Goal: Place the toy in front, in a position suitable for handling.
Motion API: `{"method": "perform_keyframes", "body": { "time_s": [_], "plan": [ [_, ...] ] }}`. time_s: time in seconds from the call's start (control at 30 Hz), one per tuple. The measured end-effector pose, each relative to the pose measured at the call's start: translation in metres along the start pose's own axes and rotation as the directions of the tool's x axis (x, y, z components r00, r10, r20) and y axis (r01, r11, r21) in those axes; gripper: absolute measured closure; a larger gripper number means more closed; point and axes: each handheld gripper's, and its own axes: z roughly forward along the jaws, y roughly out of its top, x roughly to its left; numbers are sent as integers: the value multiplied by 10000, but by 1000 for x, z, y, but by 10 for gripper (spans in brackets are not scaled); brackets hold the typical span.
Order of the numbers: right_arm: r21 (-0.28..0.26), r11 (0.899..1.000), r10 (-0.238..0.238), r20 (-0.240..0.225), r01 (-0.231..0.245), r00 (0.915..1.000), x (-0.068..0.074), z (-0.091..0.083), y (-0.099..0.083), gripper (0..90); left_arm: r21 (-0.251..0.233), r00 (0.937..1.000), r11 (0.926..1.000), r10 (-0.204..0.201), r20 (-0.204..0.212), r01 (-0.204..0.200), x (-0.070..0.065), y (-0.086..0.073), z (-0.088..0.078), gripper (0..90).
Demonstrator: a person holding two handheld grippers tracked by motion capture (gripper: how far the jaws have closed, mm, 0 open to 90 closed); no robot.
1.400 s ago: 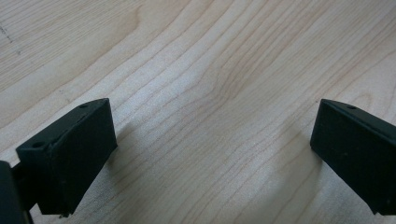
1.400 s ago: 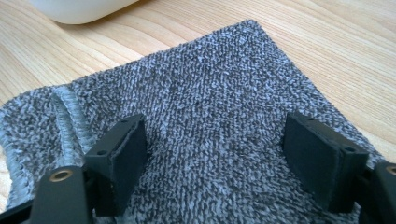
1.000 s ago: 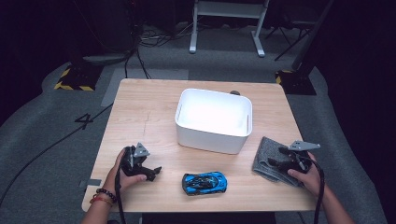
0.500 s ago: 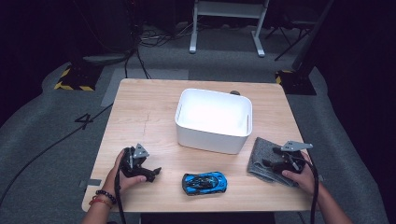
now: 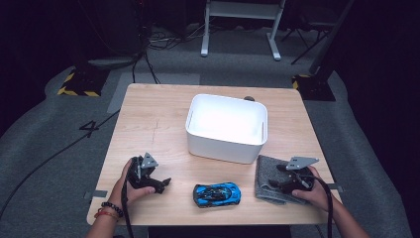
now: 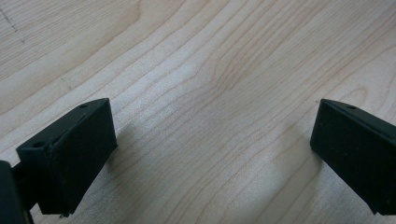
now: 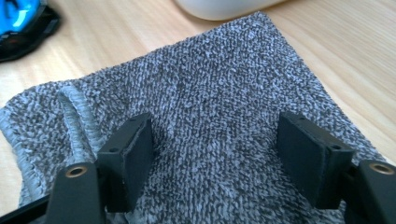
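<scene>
1. So, the right claw point(image 5: 275, 183) sits low over the grey towel point(image 5: 270, 177) at the near right corner of the worktop point(image 5: 153, 124), held in the person's right hand point(image 5: 312, 191).
2. Its jaws stand apart, one on each side of a patch of towel point(image 7: 205, 116) in the right gripper view. They've just been closing a bit, but the pads aren't pinching the cloth as far as I can see.
3. The towel lies flat-ish, with its far edge just beside the white bin point(image 5: 227, 126), and one hemmed edge is folded up on the left in the right gripper view.
4. The blue toy car point(image 5: 218, 193) is parked on the wood near the front edge, between the two hands, close to the towel but apart from it.
5. The left claw point(image 5: 166, 182) rests on the worktop at the near left, jaws wide apart with bare wood point(image 6: 205, 116) between them.
</scene>
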Motion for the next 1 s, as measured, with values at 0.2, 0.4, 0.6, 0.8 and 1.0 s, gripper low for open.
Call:
{"method": "perform_keyframes", "body": {
  "time_s": [0.2,0.4,0.6,0.8,1.0],
  "plan": [
    [45,9995,-304,-259,305,9992,12,4,6,284,-2,10000,10000,1,-9,-1,0,0,0,5],
    [-3,9993,-375,-410,376,9985,16,3,11,284,-4,10000,10000,-27,-51,27,-1,0,0,4],
    [-1267,9919,87,-228,-115,9997,9,-26,36,293,-18,10000,10000,-43,-61,43,-3,0,0,4],
    [-2476,9686,473,854,-248,9952,-4,-55,87,348,-37,10000,10000,-8,-48,8,-4,1,1,4],
    [-2959,9542,851,1267,-442,9883,-19,-54,120,335,-12,10000,10000,21,-10,-21,-4,1,1,4]
  ]
}}
